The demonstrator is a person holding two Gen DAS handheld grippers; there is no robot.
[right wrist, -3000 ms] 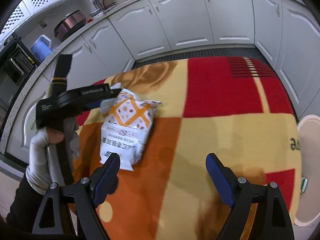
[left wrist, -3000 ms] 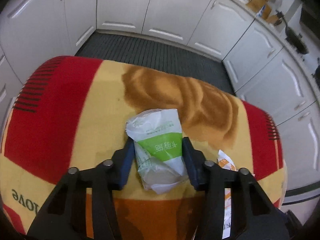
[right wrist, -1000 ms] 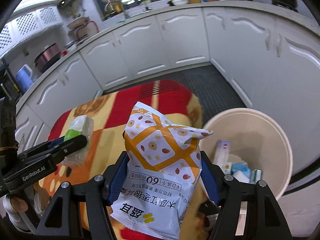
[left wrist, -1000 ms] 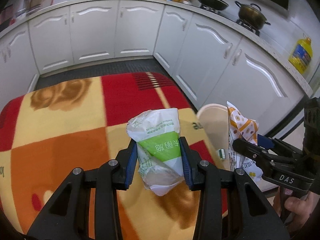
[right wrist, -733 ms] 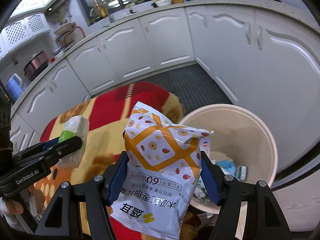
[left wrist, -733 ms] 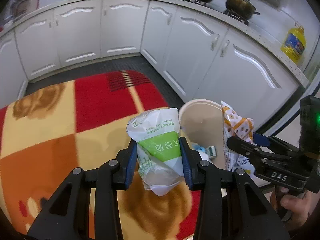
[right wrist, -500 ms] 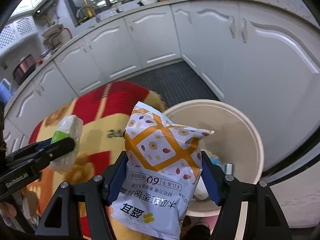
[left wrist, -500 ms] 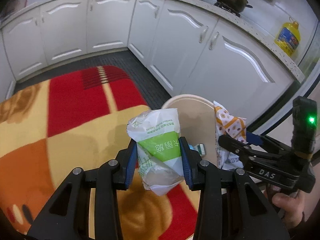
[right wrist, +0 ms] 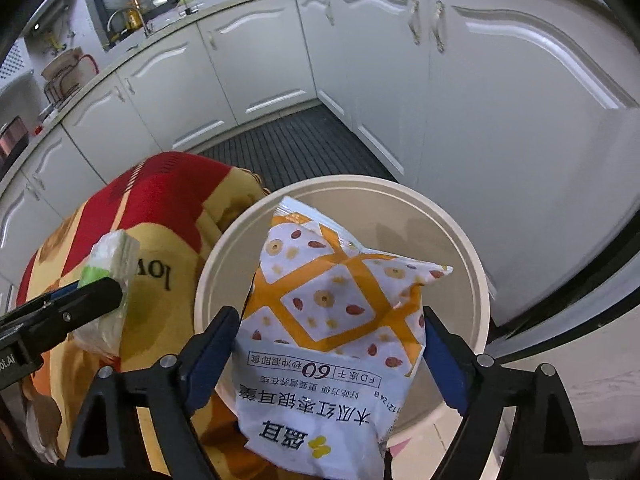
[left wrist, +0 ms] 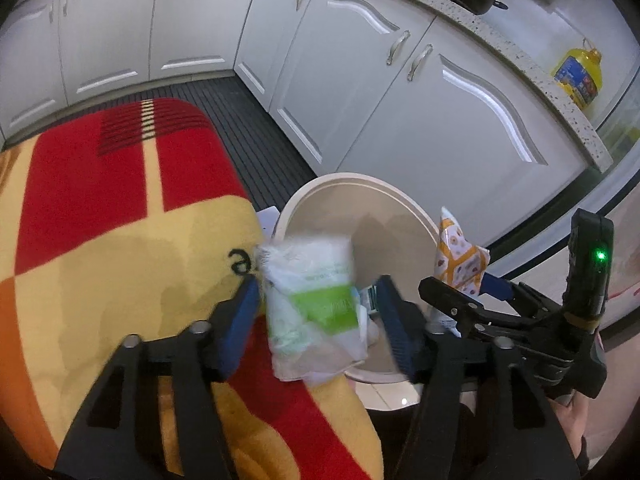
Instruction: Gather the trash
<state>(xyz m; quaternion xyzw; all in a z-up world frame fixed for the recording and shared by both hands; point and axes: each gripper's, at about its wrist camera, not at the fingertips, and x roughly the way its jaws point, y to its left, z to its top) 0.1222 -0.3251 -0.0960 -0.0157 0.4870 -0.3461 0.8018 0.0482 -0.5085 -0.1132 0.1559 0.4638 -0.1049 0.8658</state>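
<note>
My left gripper [left wrist: 316, 316] has its jaws spread. The white and green wrapper [left wrist: 316, 312] hangs blurred between them, touching the left pad with a gap on the right, over the near rim of the cream trash bin [left wrist: 400, 216]. My right gripper [right wrist: 328, 344] holds the orange and white snack bag [right wrist: 336, 320] over the bin [right wrist: 460, 248]; its jaws look slightly parted, with a gap at the right pad. The right gripper also shows in the left wrist view [left wrist: 464, 300] with the bag [left wrist: 456, 264]. The left gripper's finger [right wrist: 80, 300] and the wrapper [right wrist: 108, 264] show in the right wrist view.
A red, yellow and orange blanket [left wrist: 100, 240] covers the table left of the bin. White kitchen cabinets [left wrist: 360, 80] and a dark ribbed floor mat [left wrist: 240, 120] lie beyond. The bin holds several small cartons [left wrist: 374, 296].
Both grippers have moved from the table over to the bin. The left jaws have spread apart and the wrapper has slipped and blurred. The right jaws have widened slightly around the snack bag.
</note>
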